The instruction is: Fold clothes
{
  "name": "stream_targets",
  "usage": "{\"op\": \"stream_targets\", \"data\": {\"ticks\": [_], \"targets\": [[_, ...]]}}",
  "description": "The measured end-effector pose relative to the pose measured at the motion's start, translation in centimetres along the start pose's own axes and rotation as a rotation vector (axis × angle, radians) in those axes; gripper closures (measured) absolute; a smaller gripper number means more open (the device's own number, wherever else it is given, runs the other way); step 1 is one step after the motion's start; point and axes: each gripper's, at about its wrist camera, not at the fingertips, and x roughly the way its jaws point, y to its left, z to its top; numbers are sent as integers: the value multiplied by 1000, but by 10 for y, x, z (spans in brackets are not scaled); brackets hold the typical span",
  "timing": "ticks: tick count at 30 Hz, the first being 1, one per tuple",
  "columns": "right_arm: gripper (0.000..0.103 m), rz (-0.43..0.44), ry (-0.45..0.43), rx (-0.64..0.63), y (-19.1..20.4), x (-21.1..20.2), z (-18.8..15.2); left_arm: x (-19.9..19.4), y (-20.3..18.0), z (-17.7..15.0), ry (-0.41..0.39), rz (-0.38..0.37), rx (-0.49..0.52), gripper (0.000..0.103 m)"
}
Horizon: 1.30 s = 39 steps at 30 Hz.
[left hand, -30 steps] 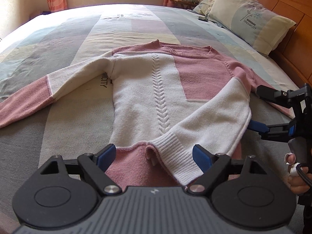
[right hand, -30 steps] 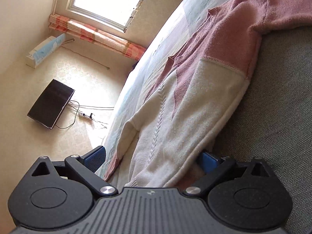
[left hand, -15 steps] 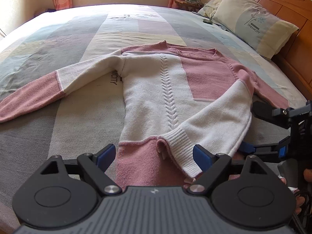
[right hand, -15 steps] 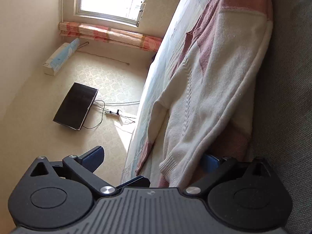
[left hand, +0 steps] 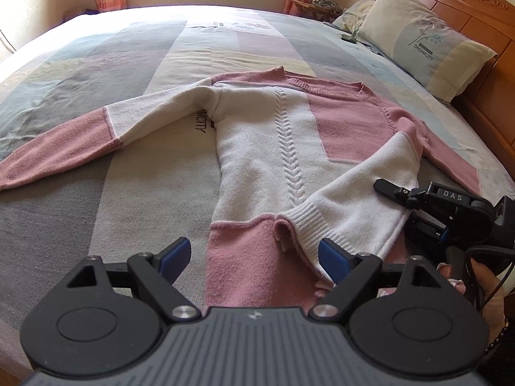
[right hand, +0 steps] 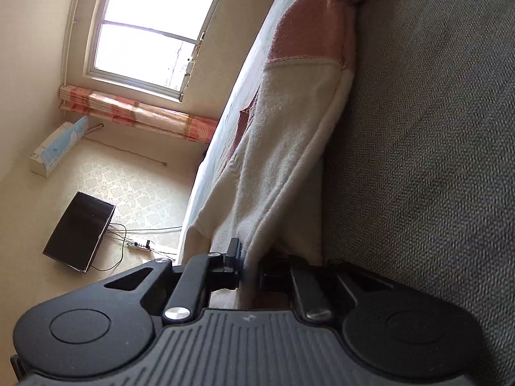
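I see the pink and white sweater (left hand: 283, 148) lying flat on the bed (left hand: 128, 64), its neck toward the pillow (left hand: 421, 41). One sleeve is folded across the body, and its ribbed cuff (left hand: 322, 231) lies near the hem. My left gripper (left hand: 254, 254) hovers just before the hem with its fingers wide apart, holding nothing. My right gripper (right hand: 250, 270) is at the side of the sweater away from the stretched sleeve, and its fingers are pressed together on the white fabric edge.

Patchwork bedspread (left hand: 135, 74) covers bed. Pillow (left hand: 421, 37) rests against wooden headboard (left hand: 482, 3). Dark screen (right hand: 79, 226) leans by window (right hand: 151, 32).
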Motion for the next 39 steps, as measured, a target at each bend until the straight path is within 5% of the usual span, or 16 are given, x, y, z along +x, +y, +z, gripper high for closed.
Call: {"op": "stream_targets", "data": {"ticks": [5,17,29,33,36,39], "targets": [[89,-14,-103,-14,-1,5,-6,-4,0,-1,-5,-7,-8,17],[94,-151,-6,-170,29,-35,12,-17,-14,5,-36,-22,15,17],[94,-435,-33,-447,44,-158,75,-19,-48,9,-36,-61,83,17],[94,-521,70,-509,38,-156,76,-19,-55,10,-31,-64,100,17],[86,-568,166,-515,27,-155,68,-19,-54,11,-29,-53,102,17],[66,-543,109,-445,19,-180,69,-17,-52,12,-24,-38,98,17]]}}
